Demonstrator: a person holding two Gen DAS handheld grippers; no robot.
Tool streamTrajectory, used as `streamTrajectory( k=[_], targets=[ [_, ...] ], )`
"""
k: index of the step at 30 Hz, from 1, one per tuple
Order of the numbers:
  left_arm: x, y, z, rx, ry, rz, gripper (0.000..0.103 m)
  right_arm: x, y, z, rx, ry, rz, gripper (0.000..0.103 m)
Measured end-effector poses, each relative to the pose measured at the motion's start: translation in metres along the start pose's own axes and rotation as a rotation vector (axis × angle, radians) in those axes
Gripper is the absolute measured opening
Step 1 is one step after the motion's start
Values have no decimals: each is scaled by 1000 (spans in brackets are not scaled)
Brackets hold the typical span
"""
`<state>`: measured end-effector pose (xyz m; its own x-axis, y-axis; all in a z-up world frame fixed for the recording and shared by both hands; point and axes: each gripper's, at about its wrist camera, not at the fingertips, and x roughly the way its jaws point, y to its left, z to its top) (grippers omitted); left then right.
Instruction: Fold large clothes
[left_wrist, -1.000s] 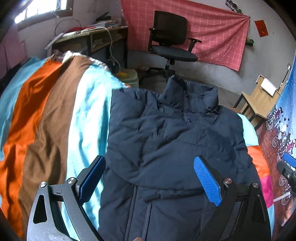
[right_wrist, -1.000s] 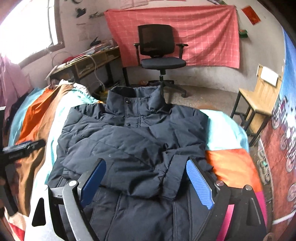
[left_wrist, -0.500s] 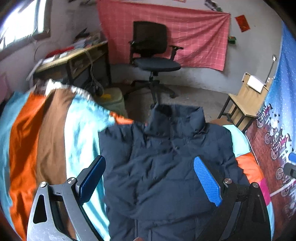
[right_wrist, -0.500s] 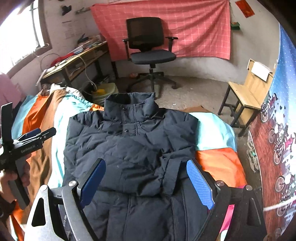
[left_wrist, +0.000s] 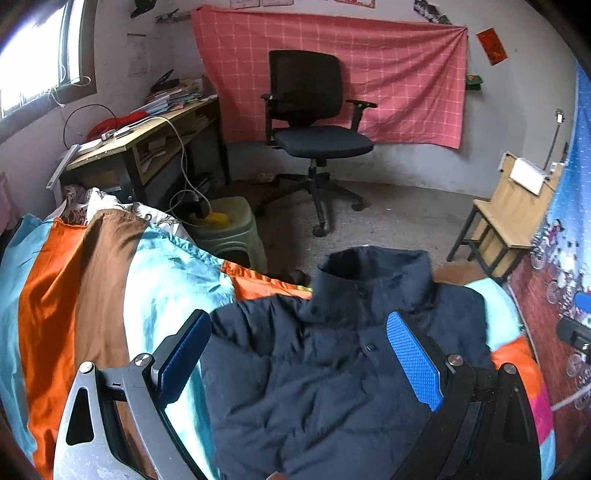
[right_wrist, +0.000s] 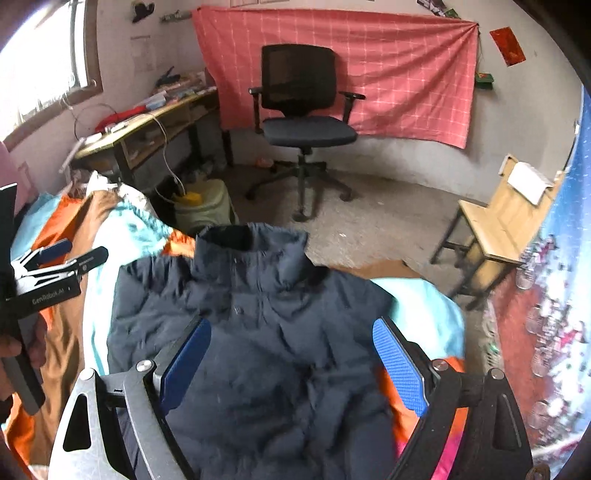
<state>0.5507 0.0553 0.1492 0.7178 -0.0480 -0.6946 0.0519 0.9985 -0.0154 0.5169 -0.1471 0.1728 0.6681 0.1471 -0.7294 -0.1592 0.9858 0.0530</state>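
A dark navy puffer jacket (left_wrist: 332, 369) lies front up on the striped bedspread (left_wrist: 74, 295), collar towards the room. Its sleeves are folded across the chest. It also shows in the right wrist view (right_wrist: 277, 350). My left gripper (left_wrist: 299, 354) is open and empty, held above the jacket's left chest. My right gripper (right_wrist: 291, 358) is open and empty, held above the jacket's middle. The left gripper also shows in the right wrist view (right_wrist: 55, 273), off the jacket's left side over the bedspread.
Beyond the bed's foot stand a black office chair (left_wrist: 314, 129), a green stool (left_wrist: 229, 236), a cluttered desk (left_wrist: 147, 136) at left and a small wooden chair (left_wrist: 509, 218) at right. A pink cloth (left_wrist: 369, 74) hangs on the far wall.
Both grippers have risen and drawn back from the jacket, tilting up so more of the room and less of the jacket shows. Both stayed open and empty.
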Motion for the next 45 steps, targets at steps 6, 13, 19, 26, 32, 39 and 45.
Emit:
streamTrajectory(
  k=[6,13,19,26,32,39,45],
  targets=[
    [67,3,10,-56,44,1,94,77,-19,15,25,-21,47,89],
    [143,10,22,-165,111,4,94,158,-46,41,105,-11,121,89],
    [186,3,32,-119,141,45,93,222,-52,61,136,17,161,80],
    [222,-1,28,-130,203,4,48,274,-53,64,157,110,148,68],
    [217,-7,19,-97,196,-42,8,271,-54,53,159,113,185,18],
    [140,-26,-7,43,94,-64,4,212,-53,33,113,17,237,14],
    [66,-36,-59,95,-3,-138,3,144,-69,-9,133,-46,326,12]
  ],
)
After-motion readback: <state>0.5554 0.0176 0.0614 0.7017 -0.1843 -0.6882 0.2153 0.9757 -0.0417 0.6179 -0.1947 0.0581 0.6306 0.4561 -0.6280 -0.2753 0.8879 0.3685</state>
